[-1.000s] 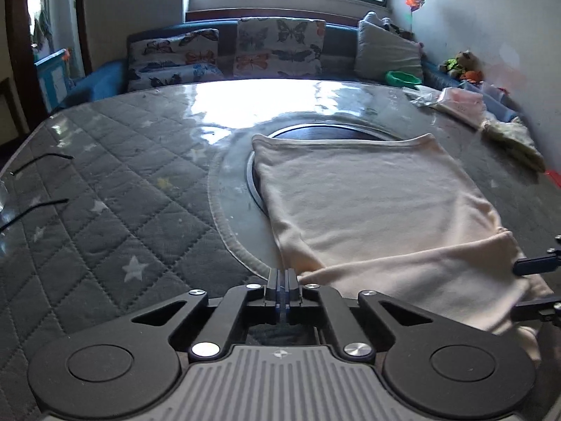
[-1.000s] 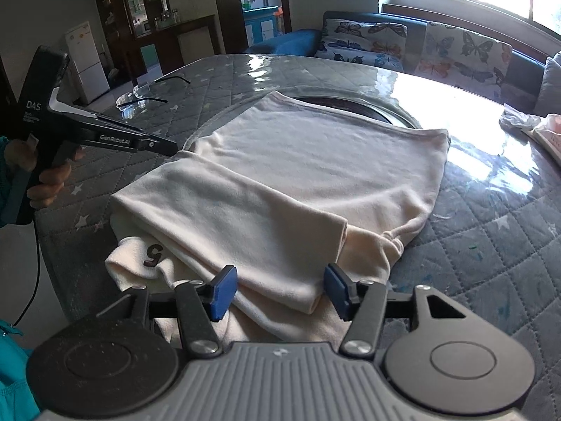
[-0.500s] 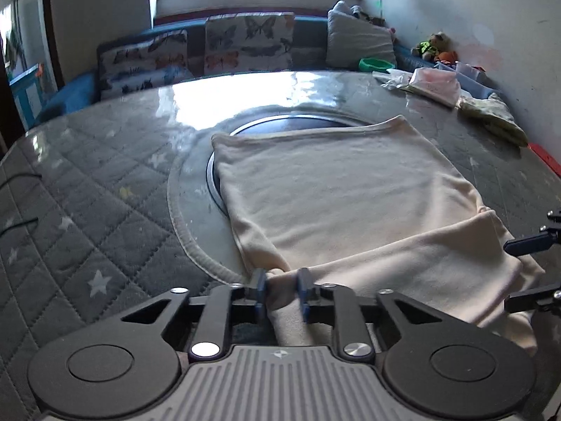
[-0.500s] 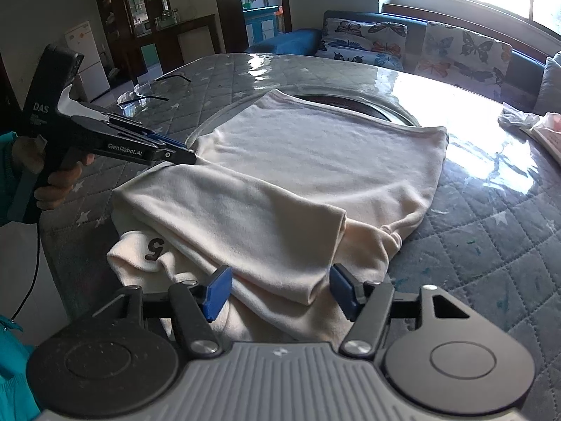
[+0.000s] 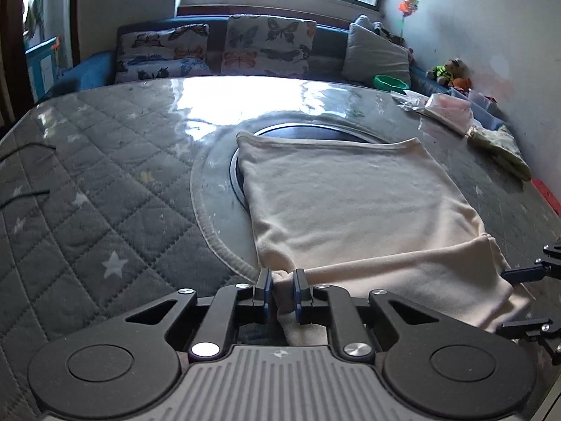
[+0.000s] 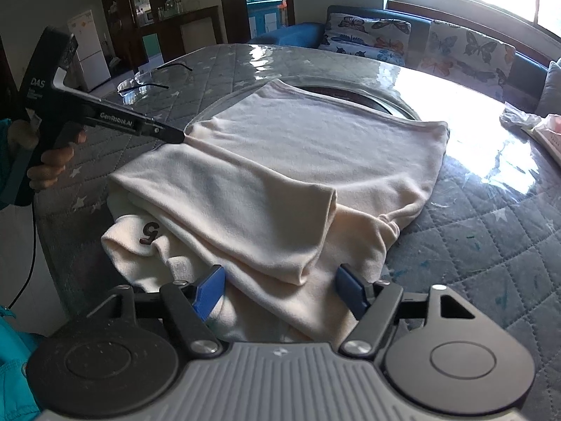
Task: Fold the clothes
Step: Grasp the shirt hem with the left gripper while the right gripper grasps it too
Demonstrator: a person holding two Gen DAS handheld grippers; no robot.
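Cream-coloured knit garment (image 5: 354, 207) is lying spread on a round table covered with a grey quilted, star-printed cloth (image 5: 98, 189) under a glossy clear sheet, its far hem reaching over the dark circular centre plate (image 5: 301, 132). One sleeve (image 6: 224, 203) is lying folded across the near part of the body, and a bunched portion with a dark numeral "5" (image 6: 149, 233) printed on it is hanging at the table's near edge in the right wrist view.

The black left gripper (image 5: 282, 293) is sitting at the garment's near left corner, its blue-padded fingers (image 5: 267, 291) standing slightly apart with a gathered fold of the cream fabric between them; whether they are actually pinching that fold I cannot tell from either view. In the right wrist view its tip (image 6: 175, 137) is meeting the garment's side edge, with the person's hand (image 6: 52, 161) wrapping around the handle.

The black right gripper (image 6: 280, 289) is hovering at the near edge of the folded sleeve, its blue fingers (image 6: 210, 289) spread wide and released, holding nothing, with the fabric lying between and beneath them.

A pair of eyeglasses (image 6: 147, 80) is resting on the table well apart from the garment. Butterfly-patterned cushions (image 5: 268, 44) are leaning along a blue sofa behind the table, under a bright window.
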